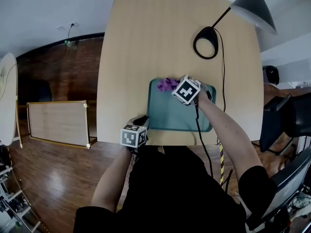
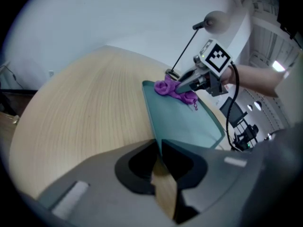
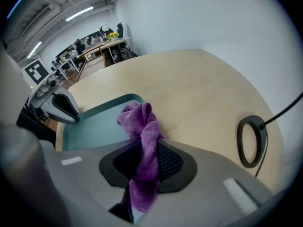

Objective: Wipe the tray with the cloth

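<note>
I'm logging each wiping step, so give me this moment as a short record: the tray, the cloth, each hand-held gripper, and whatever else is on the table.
table: light wood
tray: teal, flat, near the table's front edge
cloth: purple, bunched at the tray's far left corner
right hand-held gripper: closed on the cloth, pointing steeply down
left hand-held gripper: clamped on the tray's near left rim
lamp: black, ring base beyond the tray
</note>
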`<state>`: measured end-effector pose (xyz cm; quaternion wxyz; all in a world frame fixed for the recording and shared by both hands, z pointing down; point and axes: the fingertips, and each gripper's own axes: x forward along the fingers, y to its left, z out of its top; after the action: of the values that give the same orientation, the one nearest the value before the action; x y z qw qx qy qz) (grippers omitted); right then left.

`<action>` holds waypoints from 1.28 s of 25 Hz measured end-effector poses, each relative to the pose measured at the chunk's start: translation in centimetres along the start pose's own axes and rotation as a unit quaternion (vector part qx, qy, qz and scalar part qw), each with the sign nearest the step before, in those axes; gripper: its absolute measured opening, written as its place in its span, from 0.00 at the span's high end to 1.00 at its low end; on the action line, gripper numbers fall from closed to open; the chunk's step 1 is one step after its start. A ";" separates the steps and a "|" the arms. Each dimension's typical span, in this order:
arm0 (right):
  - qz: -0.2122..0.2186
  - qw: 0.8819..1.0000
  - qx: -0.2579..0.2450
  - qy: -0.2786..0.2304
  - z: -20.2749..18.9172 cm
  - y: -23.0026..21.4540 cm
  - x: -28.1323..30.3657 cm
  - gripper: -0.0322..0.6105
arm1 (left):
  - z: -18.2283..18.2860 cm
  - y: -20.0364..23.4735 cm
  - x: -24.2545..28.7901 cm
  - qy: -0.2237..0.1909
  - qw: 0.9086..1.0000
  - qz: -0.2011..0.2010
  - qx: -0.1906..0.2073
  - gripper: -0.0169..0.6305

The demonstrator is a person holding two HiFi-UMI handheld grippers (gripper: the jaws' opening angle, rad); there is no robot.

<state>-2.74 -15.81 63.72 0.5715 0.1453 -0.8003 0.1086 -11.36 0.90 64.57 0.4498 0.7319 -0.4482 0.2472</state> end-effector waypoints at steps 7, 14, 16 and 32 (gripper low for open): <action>-0.003 1.000 -0.006 -0.013 -0.3 3.0 -0.5 0.83 | -0.2 0.6 0.1 -0.005 1.000 0.012 -0.005 0.88; 0.026 0.999 -0.032 -0.017 -4.0 11.2 -1.4 0.83 | -0.1 1.0 0.2 -0.005 1.000 0.025 0.002 0.88; 0.034 0.999 -0.031 -0.018 -5.4 13.4 -1.8 0.83 | -0.1 1.1 0.3 -0.007 0.999 0.030 0.008 0.88; 0.052 0.998 0.021 -0.028 -7.9 13.6 -2.0 0.83 | 0.0 1.1 0.2 -0.016 0.998 0.050 0.019 0.88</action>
<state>0.02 -0.21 64.30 0.5389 0.1186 -0.8203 0.1505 -12.21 0.57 65.19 0.4160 0.7205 -0.4866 0.2663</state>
